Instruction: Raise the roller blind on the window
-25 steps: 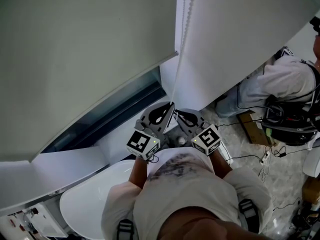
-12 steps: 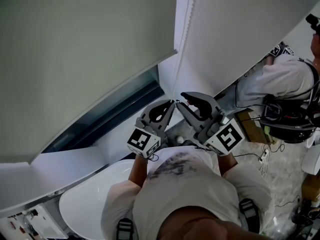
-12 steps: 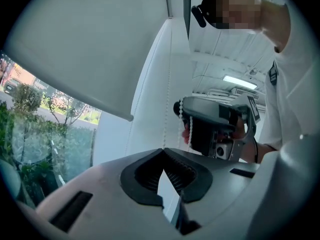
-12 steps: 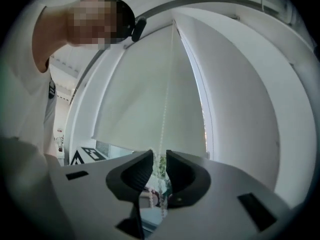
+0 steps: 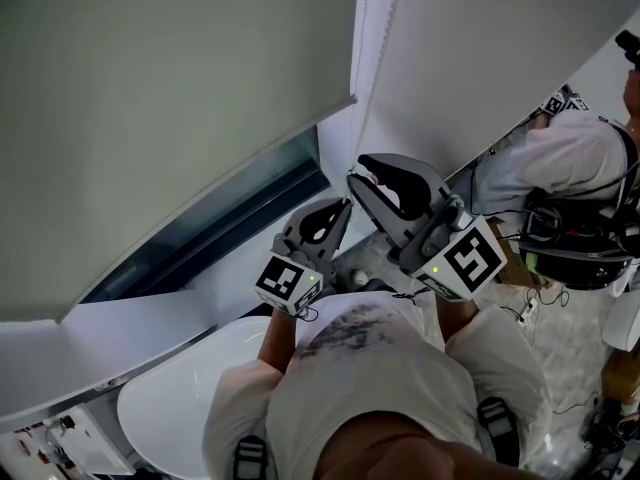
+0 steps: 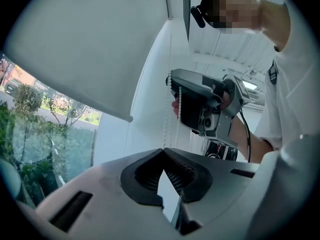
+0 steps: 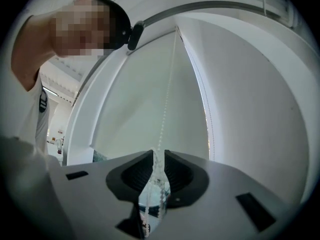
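Left tongs [image 6: 164,150] clamp bead chain [image 7: 168,84]. Right tongs [image 7: 159,153] narrowly apart around it, above left. One roller blind [image 5: 150,118].

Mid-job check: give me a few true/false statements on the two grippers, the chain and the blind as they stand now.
1. The left gripper has its jaws together on the chain. True.
2. The right gripper is lower on the chain than the left. False: it is higher up the chain.
3. The chain runs between the right gripper's jaws. True.
4. The blind covers the whole window. False: a strip of glass shows under its bottom edge.
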`<action>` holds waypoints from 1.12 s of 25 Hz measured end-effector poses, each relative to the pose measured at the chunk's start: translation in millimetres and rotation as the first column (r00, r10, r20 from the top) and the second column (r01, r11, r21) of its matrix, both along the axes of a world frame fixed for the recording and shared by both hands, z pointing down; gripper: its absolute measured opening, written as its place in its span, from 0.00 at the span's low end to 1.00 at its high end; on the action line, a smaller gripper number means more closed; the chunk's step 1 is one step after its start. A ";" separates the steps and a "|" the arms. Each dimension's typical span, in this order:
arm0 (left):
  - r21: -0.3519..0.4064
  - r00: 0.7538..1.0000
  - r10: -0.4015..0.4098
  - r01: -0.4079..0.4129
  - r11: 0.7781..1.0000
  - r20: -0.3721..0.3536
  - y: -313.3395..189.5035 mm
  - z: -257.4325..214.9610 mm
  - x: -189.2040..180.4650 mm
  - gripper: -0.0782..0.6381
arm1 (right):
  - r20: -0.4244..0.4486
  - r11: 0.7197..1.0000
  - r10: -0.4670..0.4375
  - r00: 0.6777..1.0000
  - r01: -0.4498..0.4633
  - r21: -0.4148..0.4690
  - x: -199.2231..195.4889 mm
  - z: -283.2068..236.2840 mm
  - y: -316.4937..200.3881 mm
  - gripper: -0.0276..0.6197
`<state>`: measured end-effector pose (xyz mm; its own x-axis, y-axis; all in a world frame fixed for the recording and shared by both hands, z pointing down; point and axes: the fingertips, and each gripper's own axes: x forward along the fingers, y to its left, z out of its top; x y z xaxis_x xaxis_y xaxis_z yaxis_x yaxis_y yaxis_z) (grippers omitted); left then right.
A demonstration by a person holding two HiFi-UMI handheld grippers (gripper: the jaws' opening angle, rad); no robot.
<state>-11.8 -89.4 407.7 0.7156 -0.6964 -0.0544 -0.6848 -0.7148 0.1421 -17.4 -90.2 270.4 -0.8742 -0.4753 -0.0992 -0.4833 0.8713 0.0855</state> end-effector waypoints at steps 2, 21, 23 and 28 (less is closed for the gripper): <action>0.000 1.000 -0.001 0.001 1.000 0.001 0.6 -0.5 -0.3 0.12 | 0.033 1.000 -0.011 0.999 0.011 0.003 -1.3 -13.3 -1.4 0.23; -0.016 1.000 0.000 0.000 1.000 0.015 -8.4 11.8 2.6 0.12 | 0.044 0.997 -0.049 0.998 0.051 -0.056 -7.5 -26.6 -17.3 0.14; -0.027 1.000 0.000 0.001 1.000 0.031 -10.7 20.6 3.6 0.12 | 0.003 0.998 -0.036 0.999 0.037 -0.057 -8.7 -12.9 -19.5 0.14; -0.071 0.999 0.000 0.003 0.997 0.042 -12.0 44.9 3.0 0.12 | -0.042 0.995 -0.036 0.998 0.032 -0.098 -10.3 26.4 -18.0 0.14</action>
